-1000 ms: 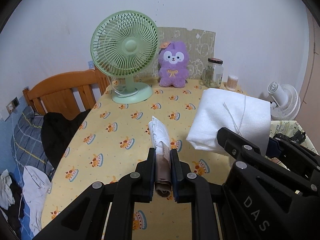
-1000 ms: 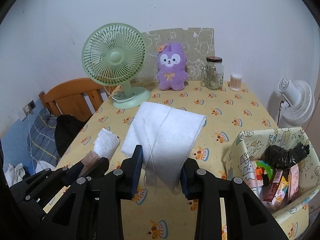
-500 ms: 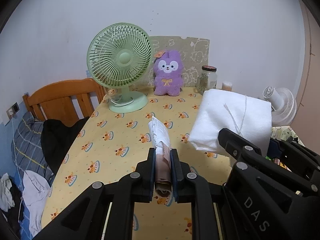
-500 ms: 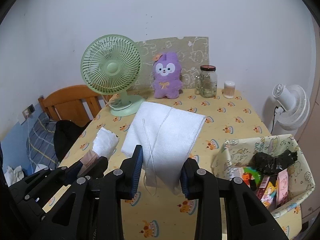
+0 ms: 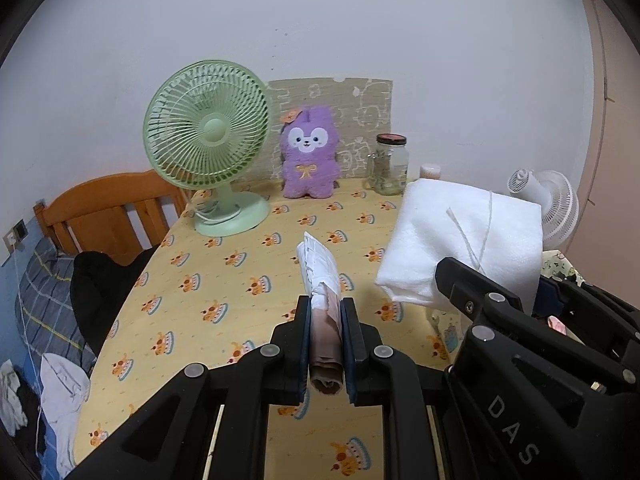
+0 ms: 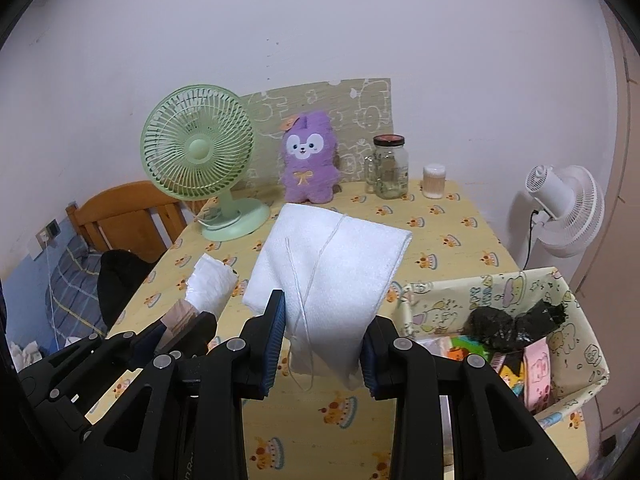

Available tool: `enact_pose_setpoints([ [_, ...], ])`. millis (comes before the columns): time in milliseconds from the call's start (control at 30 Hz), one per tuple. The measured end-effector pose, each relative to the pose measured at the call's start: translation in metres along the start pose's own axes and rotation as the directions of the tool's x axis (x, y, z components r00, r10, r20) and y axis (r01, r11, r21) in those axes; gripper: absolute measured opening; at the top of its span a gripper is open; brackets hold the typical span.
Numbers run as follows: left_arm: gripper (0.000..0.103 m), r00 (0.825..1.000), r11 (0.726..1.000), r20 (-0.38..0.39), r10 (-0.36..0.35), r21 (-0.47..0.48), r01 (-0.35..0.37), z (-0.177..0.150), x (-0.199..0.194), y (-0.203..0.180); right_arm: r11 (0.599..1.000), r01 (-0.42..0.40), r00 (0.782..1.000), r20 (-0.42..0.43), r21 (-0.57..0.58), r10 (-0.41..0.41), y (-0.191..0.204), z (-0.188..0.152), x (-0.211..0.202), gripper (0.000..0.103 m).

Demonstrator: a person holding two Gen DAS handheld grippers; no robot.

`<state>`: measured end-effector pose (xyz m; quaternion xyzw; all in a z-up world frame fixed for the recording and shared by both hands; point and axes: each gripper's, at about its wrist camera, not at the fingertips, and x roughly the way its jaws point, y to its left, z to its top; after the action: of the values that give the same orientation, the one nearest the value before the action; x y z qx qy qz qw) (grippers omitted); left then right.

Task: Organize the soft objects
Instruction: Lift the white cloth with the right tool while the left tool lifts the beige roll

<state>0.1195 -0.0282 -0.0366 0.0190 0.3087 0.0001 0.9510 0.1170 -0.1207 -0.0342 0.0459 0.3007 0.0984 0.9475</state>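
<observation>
Nearest to us, our left gripper (image 5: 326, 344) is clamped tight on a rolled brown and white bundle (image 5: 320, 276), whose brown end sits between the two pads while its white, plastic-wrapped end sticks out forward past the fingertips, above the table. Our right gripper (image 6: 323, 344) is closed on a folded white cloth (image 6: 332, 264) tied with thin white string; the cloth fills the gap between the pads and juts out ahead of them, lifted off the surface. The two grippers are side by side, the bundle just left of the cloth.

Just to the right of the right fingers stands a printed fabric basket (image 6: 584, 320), holding a crumpled black item (image 6: 516, 326) and some colourful packets. Beneath and beyond both sets of fingers spreads the table with its yellow patterned tablecloth (image 5: 224, 264).

Farther ahead, left of the left fingers' line, a green desk fan (image 5: 208, 140) stands near the table's far edge. Straight ahead against the wall sits a purple plush toy (image 6: 308, 160), with a glass jar (image 6: 388, 168) to its right and a small container (image 6: 434, 176) beyond that. Off the table at far right is a white fan (image 6: 568, 208); far left, a wooden chair back (image 5: 108, 208).
</observation>
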Motion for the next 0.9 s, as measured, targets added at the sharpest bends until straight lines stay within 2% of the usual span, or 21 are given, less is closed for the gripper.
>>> enact_pose_setpoints([
  [900,0.012,0.995,0.993,0.033,-0.093,0.076,0.09,0.013,0.002,-0.075,0.994,0.093,0.994,0.045,0.057,-0.096,-0.072,0.003,-0.026,0.036],
])
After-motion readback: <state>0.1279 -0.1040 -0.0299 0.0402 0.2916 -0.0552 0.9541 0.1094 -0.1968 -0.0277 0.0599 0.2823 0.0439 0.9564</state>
